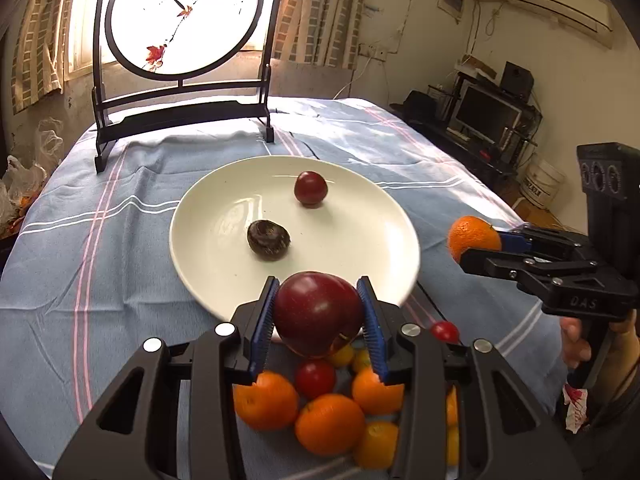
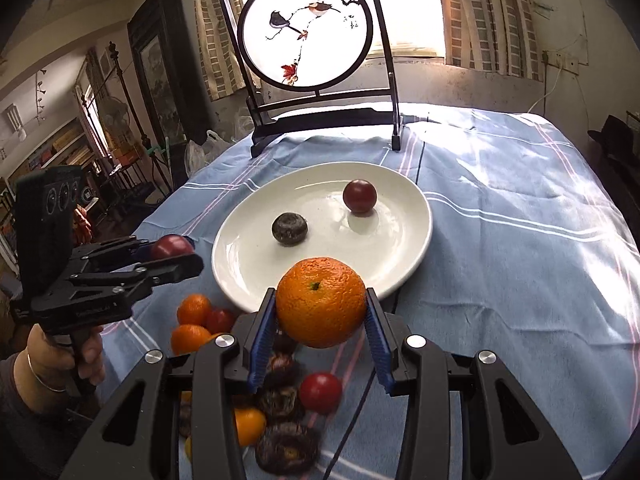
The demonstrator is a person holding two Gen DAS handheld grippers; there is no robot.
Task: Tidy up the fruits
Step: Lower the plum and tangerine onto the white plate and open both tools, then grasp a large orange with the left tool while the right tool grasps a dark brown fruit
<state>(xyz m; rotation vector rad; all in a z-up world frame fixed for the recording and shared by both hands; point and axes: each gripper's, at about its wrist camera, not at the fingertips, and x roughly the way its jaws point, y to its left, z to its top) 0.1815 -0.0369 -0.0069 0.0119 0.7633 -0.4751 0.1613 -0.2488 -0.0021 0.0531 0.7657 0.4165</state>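
Plate point(image 1: 208, 216): plum point(image 1: 311, 188), dark fruit point(image 1: 269, 239) (L claw point(image 1: 320, 312) grips apple point(image 1: 318, 312)).

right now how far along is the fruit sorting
Early. Done: a small red fruit and a dark round item lie on the white plate. In hand: the left claw grips a red apple, the right claw an orange. Left: the pile of oranges and small fruits on the tablecloth.

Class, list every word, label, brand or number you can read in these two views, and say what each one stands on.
"DAS": raised letters on the right gripper body, seen from the left wrist.
Lettering on the left gripper body: too blurred.
Print on the white bucket: too small.
Characters on the round bird screen: unreadable.
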